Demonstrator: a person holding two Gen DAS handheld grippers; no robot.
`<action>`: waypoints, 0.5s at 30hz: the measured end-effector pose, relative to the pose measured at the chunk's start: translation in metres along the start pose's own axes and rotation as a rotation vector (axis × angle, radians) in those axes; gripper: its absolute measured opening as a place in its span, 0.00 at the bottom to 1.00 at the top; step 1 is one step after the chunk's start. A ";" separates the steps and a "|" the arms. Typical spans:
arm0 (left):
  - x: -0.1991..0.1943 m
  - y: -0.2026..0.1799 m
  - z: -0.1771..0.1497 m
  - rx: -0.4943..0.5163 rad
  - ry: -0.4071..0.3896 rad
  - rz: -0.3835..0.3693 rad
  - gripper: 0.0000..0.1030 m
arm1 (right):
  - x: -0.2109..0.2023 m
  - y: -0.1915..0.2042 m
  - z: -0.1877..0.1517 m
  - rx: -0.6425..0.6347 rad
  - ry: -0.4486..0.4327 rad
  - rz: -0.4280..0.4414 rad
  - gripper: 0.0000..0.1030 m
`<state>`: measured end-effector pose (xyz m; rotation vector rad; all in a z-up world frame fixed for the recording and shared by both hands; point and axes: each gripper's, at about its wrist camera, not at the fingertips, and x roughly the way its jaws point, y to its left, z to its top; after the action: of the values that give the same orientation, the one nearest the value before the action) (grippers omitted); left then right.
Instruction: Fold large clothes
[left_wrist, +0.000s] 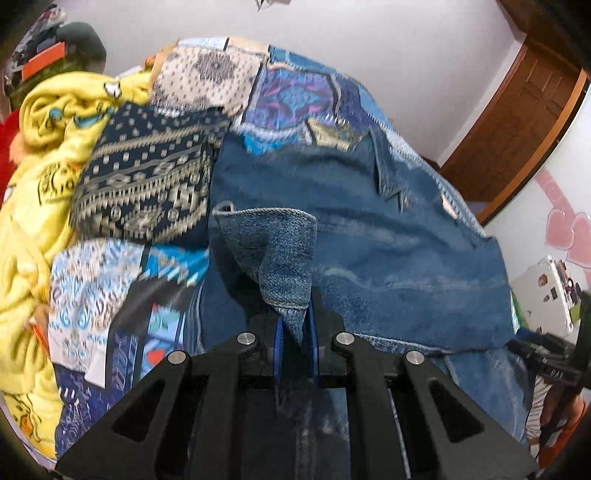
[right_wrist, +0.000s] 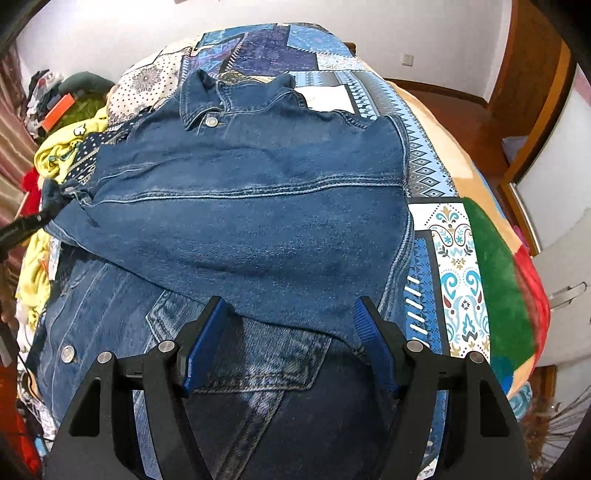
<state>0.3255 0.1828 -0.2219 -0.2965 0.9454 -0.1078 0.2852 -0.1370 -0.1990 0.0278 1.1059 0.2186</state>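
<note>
A blue denim jacket lies spread on a patchwork bedspread, collar at the far end, with part of it folded over itself. My left gripper is shut on a corner of the denim jacket, which stands up in a bunched fold between the blue pads. The left gripper also shows at the left edge of the right wrist view, holding the jacket's left side. My right gripper is open and empty, its blue pads spread just above the jacket's near edge.
A yellow printed garment and a dark patterned cloth are piled left of the jacket. A green and red blanket lies at the bed's right edge. A wooden door and white wall stand beyond the bed.
</note>
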 end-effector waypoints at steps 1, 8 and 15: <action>0.002 0.002 -0.003 0.003 0.014 0.005 0.11 | -0.001 0.000 -0.001 -0.001 -0.002 -0.006 0.66; 0.000 0.008 -0.026 0.062 0.067 0.149 0.49 | -0.005 -0.001 -0.005 0.007 -0.014 -0.040 0.71; -0.035 0.017 -0.027 0.081 0.029 0.238 0.76 | -0.012 -0.007 -0.011 0.003 -0.029 -0.074 0.72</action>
<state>0.2830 0.2009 -0.2143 -0.1066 0.9959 0.0680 0.2710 -0.1467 -0.1947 -0.0070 1.0762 0.1496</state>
